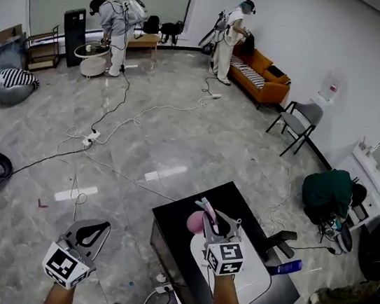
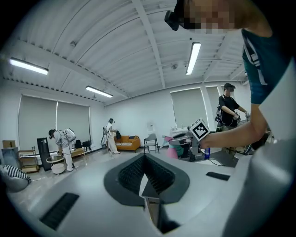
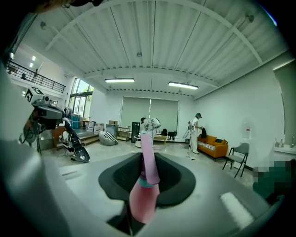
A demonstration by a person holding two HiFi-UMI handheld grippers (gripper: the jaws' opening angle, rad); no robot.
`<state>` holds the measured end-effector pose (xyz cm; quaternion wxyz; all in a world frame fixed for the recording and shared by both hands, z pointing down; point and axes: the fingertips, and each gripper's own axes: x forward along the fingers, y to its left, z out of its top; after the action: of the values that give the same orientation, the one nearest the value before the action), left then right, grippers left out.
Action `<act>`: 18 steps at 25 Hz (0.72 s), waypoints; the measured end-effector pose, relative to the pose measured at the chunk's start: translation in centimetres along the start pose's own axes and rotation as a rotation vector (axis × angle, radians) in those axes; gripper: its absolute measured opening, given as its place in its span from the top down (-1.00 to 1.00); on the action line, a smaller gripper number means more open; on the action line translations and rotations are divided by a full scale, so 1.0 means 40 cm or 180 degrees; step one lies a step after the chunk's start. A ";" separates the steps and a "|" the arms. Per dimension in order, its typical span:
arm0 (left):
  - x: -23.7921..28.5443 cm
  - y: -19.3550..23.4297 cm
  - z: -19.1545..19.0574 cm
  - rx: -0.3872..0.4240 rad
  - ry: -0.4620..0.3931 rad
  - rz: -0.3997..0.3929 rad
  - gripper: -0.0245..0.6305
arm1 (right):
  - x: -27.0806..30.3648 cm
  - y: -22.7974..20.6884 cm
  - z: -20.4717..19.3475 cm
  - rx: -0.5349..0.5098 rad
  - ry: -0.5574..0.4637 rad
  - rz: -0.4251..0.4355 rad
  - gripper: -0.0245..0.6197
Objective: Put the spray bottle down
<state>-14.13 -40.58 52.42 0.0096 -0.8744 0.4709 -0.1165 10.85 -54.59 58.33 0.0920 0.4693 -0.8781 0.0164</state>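
A pink spray bottle (image 1: 198,222) with a teal collar and a pink trigger head hangs over the left part of the black table (image 1: 178,218). My right gripper (image 1: 216,224) is shut on the bottle. In the right gripper view the spray bottle (image 3: 143,200) fills the gap between the dark pads (image 3: 173,178) of the right gripper (image 3: 147,163), and its head points up and away. My left gripper (image 1: 98,229) hangs over the floor, left of the table, shut with nothing in it. In the left gripper view the left gripper (image 2: 146,156) shows its pads meeting, with the spray bottle (image 2: 175,151) far off to the right.
A white mat (image 1: 256,284), a blue bottle (image 1: 288,267) and a black object (image 1: 281,238) lie on the table. Cables and a power strip (image 1: 163,289) run over the floor. A person in green (image 1: 328,192) crouches at the right. Other people, an orange sofa (image 1: 263,76) and a chair (image 1: 300,122) stand far back.
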 end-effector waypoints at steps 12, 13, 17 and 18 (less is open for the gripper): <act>-0.025 0.007 -0.151 -0.0087 0.0306 0.0248 0.96 | 0.191 -0.003 -0.188 0.0065 0.0097 0.0247 0.63; -0.028 0.007 -0.161 -0.0104 0.0328 0.0269 0.96 | 0.203 -0.002 -0.200 0.0061 0.0106 0.0266 0.63; -0.028 0.005 -0.197 -0.0156 0.0372 0.0321 0.96 | 0.247 -0.002 -0.251 0.0052 0.0159 0.0335 0.63; -0.026 0.005 -0.207 -0.0167 0.0377 0.0328 0.96 | 0.257 -0.001 -0.263 0.0051 0.0168 0.0352 0.63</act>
<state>-16.63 -39.06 60.25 -0.0353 -0.8405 0.5180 -0.1550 6.86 -61.84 70.49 0.1103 0.4202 -0.8998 0.0408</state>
